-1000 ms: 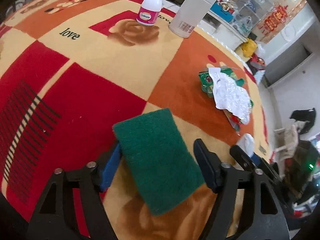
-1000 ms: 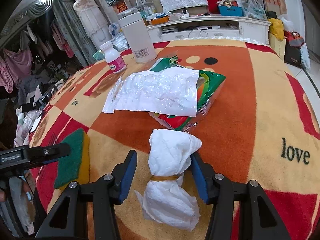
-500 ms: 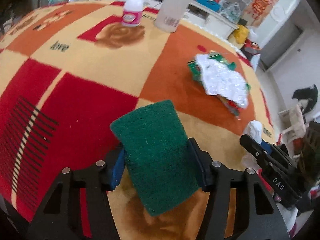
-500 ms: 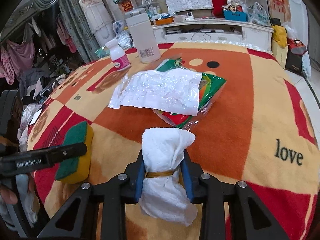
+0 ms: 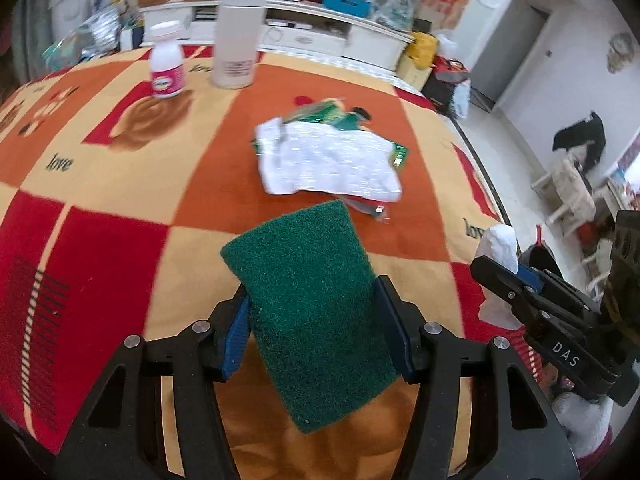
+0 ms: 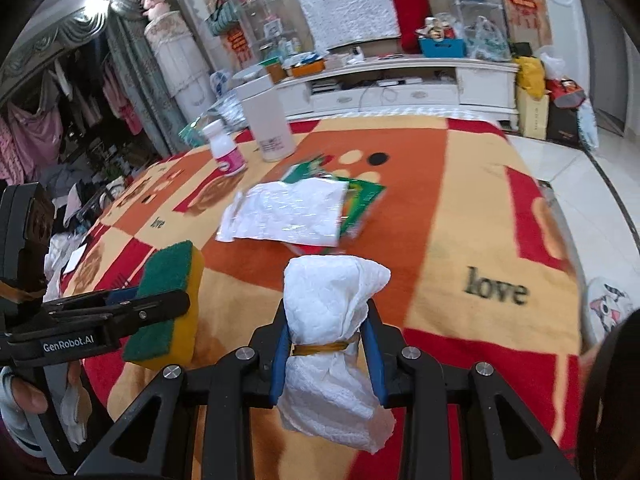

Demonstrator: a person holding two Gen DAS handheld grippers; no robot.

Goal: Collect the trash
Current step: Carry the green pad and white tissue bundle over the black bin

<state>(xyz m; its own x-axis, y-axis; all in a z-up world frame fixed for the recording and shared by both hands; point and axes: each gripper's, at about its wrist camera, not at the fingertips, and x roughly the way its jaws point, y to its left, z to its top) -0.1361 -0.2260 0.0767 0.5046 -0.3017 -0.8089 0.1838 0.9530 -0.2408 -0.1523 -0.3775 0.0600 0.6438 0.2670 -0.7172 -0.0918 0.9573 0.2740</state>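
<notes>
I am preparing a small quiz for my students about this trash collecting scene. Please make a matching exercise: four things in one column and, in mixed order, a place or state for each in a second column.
Things
1. green sponge
2. tissue bundle
3. white plastic bag
4. pink-label bottle

Places or states
A. stands upright beside the tall white container
B. held in the right gripper
C. lies over green packaging on the blanket
D. held in the left gripper

Pairs: 1-D, 2-B, 3-C, 4-A
</notes>
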